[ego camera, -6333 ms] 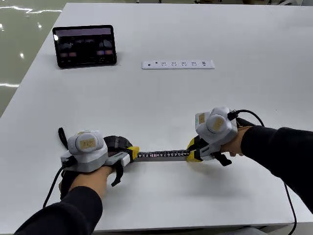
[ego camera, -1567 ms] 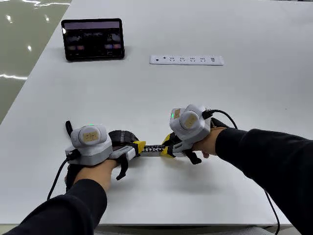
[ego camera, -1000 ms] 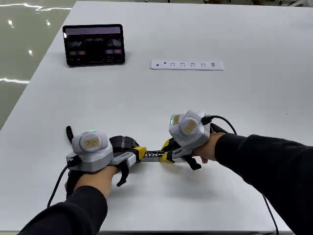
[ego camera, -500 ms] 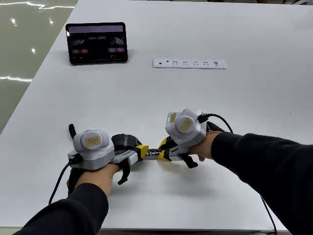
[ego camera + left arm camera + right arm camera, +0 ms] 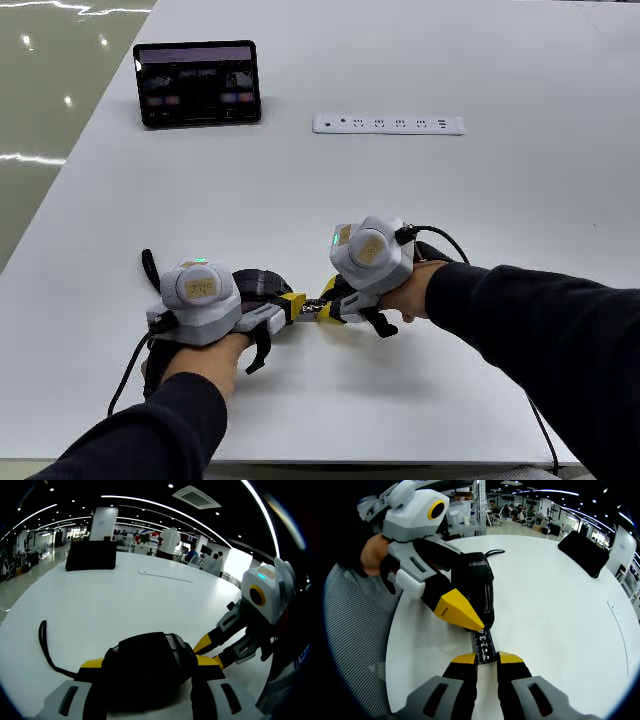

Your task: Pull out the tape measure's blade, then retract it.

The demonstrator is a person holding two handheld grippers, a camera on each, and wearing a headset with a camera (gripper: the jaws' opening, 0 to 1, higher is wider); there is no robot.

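The black tape measure case point(image 5: 258, 287) point(image 5: 150, 667) point(image 5: 476, 587) lies on the white table, with my left gripper point(image 5: 285, 306) point(image 5: 150, 662) shut on its sides. A wrist strap point(image 5: 47, 647) trails from it. A short piece of blade point(image 5: 482, 645) point(image 5: 309, 308) shows between case and right gripper. My right gripper point(image 5: 328, 306) point(image 5: 483, 657) is shut on the blade's end, its yellow tips nearly touching the left gripper's tips.
A dark tablet point(image 5: 198, 82) stands at the far left of the table and a white power strip point(image 5: 388, 125) lies at the far middle. A cable point(image 5: 435, 240) runs from the right gripper. The table's near edge point(image 5: 300, 462) is close below my hands.
The right gripper has moved left toward the case, and the exposed blade has shortened from a long stretch to a few centimetres. The left gripper kept its hold.
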